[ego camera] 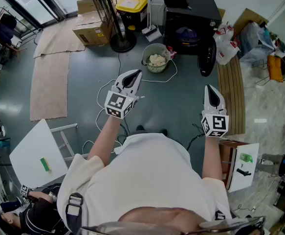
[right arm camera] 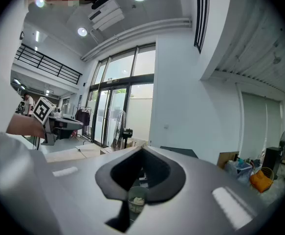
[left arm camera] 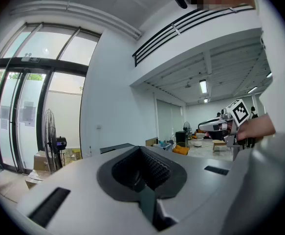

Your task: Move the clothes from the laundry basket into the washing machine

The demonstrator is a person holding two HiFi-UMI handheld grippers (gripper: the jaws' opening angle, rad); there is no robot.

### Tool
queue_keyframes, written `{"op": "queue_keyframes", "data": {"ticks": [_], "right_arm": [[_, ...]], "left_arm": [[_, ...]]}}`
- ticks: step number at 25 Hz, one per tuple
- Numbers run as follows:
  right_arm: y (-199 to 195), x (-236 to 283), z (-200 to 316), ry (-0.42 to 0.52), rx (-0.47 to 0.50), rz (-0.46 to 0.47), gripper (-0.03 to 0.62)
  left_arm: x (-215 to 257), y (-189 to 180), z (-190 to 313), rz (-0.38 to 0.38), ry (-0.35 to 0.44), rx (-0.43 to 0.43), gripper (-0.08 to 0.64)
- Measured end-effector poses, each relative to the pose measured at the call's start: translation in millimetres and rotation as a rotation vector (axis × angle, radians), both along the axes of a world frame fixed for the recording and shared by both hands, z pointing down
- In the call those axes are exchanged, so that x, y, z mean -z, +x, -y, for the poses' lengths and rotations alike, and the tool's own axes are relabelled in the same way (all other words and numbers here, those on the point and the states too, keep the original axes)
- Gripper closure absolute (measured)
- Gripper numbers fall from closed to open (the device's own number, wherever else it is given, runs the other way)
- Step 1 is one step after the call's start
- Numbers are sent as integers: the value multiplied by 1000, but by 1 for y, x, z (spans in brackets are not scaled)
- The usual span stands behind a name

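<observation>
**Head view:** Both arms reach forward and level. The left gripper (ego camera: 134,76) is at mid-frame, the right gripper (ego camera: 210,89) to its right. The laundry basket (ego camera: 146,61), holding pale clothes (ego camera: 156,59), stands at top centre, just left of the black washing machine (ego camera: 190,19), whose door (ego camera: 207,57) hangs open. Cables (ego camera: 103,89) trail across the floor between.

**Left gripper view:** The jaws meet, with nothing in them. A fan (left arm camera: 48,141) stands at lower left.

**Right gripper view:** The jaws are closed and empty. The basket shows low at centre, beyond them.
</observation>
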State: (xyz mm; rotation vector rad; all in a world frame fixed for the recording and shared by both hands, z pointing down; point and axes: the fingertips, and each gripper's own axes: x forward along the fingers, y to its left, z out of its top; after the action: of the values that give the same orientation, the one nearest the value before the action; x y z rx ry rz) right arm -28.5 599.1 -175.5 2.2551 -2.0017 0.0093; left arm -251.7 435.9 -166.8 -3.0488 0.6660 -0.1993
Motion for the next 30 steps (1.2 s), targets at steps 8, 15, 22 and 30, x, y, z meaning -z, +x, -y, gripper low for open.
{"op": "queue_keyframes", "data": {"ticks": [8, 15, 22, 30], "right_arm": [[4, 0, 0, 5, -4, 8, 581], [14, -3, -2, 11, -7, 18, 581], [31, -5, -3, 9, -4, 19, 581], [53, -17, -14, -2, 14, 30, 581]], "left_arm": [[-3, 2, -2, 4, -7, 7, 554], [-7, 12, -8, 13, -9, 7, 554], [-8, 27, -15, 19, -10, 16, 554], [-22, 47, -29, 31, -29, 40, 554]]}}
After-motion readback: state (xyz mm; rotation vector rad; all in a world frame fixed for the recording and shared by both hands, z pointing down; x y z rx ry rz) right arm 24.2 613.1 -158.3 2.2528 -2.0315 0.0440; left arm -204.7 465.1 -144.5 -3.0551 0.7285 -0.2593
